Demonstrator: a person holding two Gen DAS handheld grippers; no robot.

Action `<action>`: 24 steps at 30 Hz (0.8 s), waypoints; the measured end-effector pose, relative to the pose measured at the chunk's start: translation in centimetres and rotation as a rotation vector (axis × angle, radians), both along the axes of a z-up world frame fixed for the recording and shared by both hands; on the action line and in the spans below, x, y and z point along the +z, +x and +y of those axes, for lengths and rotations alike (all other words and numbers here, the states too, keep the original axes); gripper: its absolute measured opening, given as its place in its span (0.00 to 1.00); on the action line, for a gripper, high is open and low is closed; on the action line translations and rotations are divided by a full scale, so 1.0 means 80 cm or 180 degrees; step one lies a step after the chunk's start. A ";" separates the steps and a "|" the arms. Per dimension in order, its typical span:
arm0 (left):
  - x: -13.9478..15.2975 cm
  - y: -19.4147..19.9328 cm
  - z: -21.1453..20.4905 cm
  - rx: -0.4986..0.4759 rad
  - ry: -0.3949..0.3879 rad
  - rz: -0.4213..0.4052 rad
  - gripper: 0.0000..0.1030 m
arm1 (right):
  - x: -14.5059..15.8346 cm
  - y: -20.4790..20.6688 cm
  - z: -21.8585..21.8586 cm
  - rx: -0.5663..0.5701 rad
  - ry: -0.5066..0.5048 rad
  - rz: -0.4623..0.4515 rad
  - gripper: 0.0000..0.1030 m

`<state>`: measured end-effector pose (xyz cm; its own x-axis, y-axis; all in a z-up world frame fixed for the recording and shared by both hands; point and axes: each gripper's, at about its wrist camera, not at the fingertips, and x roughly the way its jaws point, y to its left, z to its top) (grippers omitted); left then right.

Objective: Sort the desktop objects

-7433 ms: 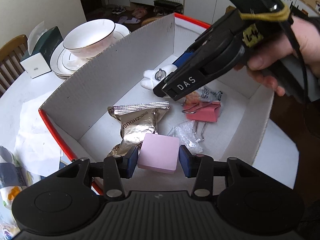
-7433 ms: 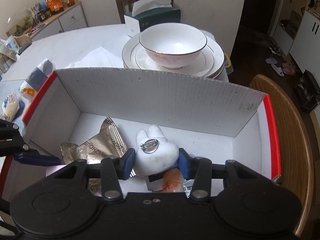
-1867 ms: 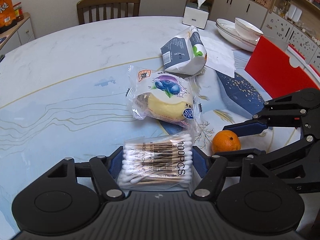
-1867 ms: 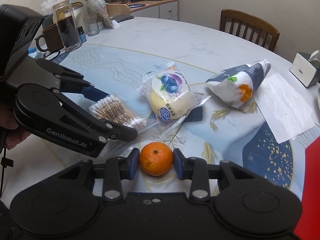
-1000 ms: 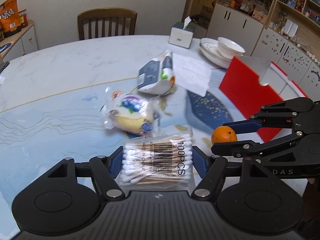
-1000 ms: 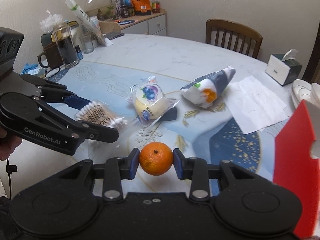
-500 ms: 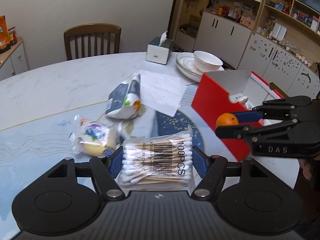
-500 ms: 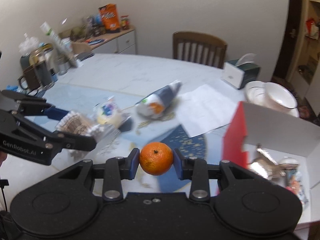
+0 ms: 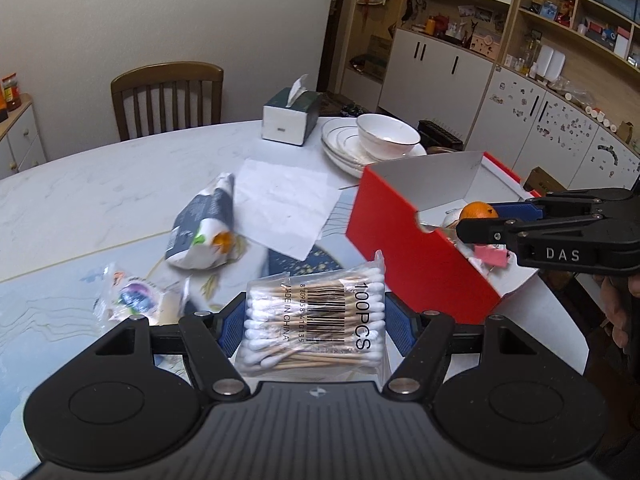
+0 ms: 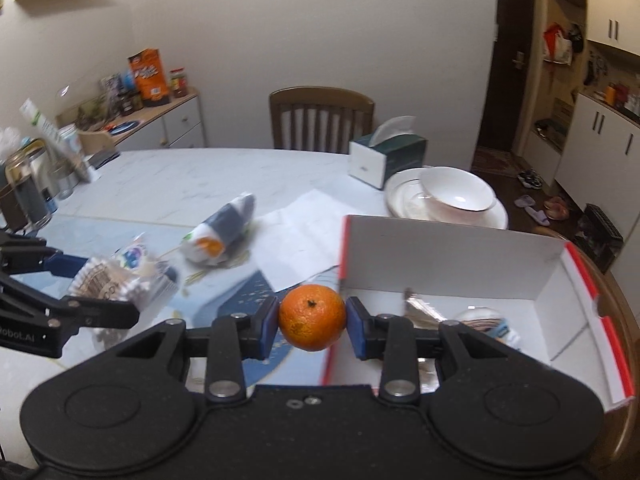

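The red cardboard box with white inside walls (image 10: 448, 264) stands open at the right edge of the marble-patterned surface (image 9: 100, 196); inside lie a crinkled silver foil packet (image 10: 420, 310), a pink binder clip (image 9: 491, 255) and a small white plush piece (image 10: 510, 336). The right hand-held gripper (image 10: 312, 326) clamps a round orange mandarin (image 10: 312, 323) over the box's near corner. The left hand-held gripper (image 9: 314, 322) grasps a clear plastic bag of wooden cotton swabs (image 9: 316, 320) above the surface, beside the box's red wall. A white bowl (image 10: 458, 196) sits on stacked plates (image 10: 404, 194) beyond.

The marble table (image 9: 100, 200) carried a red box (image 9: 416, 256), stacked plates (image 9: 340, 148), tissue box (image 9: 290, 118), paper sheet (image 9: 280, 204) and snack bags (image 9: 204, 224).
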<state>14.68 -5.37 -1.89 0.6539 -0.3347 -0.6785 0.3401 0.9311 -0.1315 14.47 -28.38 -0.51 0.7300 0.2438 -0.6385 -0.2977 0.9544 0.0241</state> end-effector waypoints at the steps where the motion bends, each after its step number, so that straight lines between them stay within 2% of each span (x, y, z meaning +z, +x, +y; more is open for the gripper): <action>1: 0.000 0.001 -0.005 -0.0008 0.0002 -0.0005 0.68 | 0.000 0.001 -0.006 -0.0019 0.0010 -0.0004 0.34; 12: 0.006 0.013 -0.066 -0.0106 0.0044 -0.0042 0.68 | -0.002 0.010 -0.071 -0.0173 0.0000 -0.0032 0.34; 24: 0.011 0.034 -0.146 -0.0373 0.0106 -0.0097 0.68 | -0.010 0.019 -0.139 -0.0318 0.0041 0.0008 0.34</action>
